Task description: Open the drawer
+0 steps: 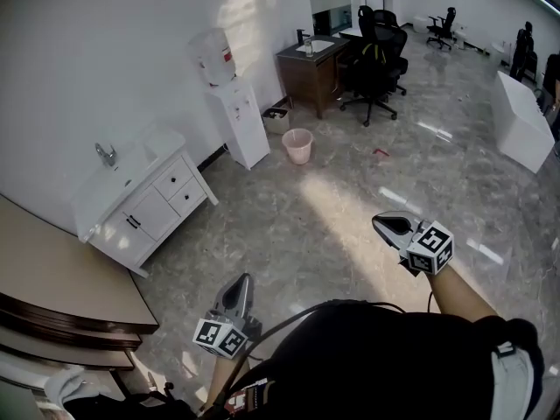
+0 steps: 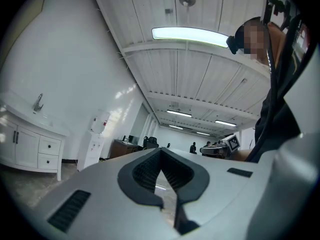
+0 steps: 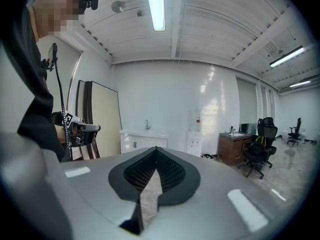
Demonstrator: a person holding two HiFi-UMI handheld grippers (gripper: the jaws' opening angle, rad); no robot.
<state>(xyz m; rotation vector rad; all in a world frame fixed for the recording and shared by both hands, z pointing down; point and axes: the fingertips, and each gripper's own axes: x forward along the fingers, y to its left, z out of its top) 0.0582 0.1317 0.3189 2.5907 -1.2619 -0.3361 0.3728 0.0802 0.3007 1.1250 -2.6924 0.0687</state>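
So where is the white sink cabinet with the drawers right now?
The sink cabinet stands at the left of the head view against the white wall, just left of the water dispenser.
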